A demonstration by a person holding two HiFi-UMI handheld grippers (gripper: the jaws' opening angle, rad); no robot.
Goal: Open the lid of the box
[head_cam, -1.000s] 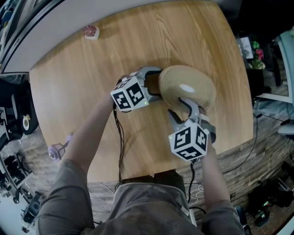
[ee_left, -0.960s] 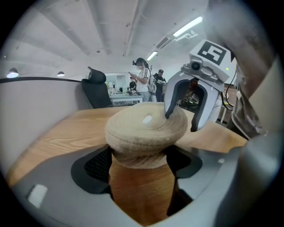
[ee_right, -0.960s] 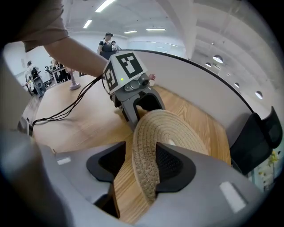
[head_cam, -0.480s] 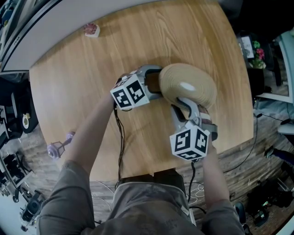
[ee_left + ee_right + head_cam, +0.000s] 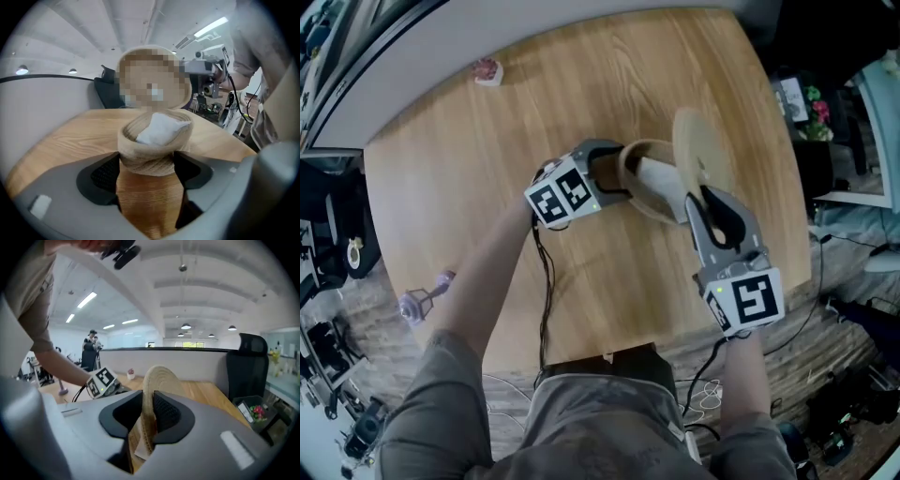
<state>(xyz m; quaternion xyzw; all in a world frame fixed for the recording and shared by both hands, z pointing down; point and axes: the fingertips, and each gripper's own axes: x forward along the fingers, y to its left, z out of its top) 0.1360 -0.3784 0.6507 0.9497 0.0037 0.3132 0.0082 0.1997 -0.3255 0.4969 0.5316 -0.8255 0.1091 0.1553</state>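
A round woven box (image 5: 636, 184) stands on the wooden table (image 5: 469, 187), and my left gripper (image 5: 622, 175) is shut on its sides. In the left gripper view the box (image 5: 149, 157) fills the gap between both pads, with a white pouch (image 5: 161, 127) lying inside it. The woven lid (image 5: 692, 150) is off the box and tilted on edge to its right. My right gripper (image 5: 697, 190) holds the lid by its rim. Its jaws are closing, and the lid (image 5: 157, 380) is pinched between the pads in the right gripper view (image 5: 149, 416).
A small pink object (image 5: 486, 69) sits near the table's far left edge. A purple thing (image 5: 417, 305) lies on the floor at the left. Cables hang off the near edge by the person's lap. A dark stand with flowers (image 5: 817, 105) is at the right.
The right gripper has closed on the lid, lifted it off the box and swung it up on edge to the right. The white pouch inside now shows. The left gripper has stayed put.
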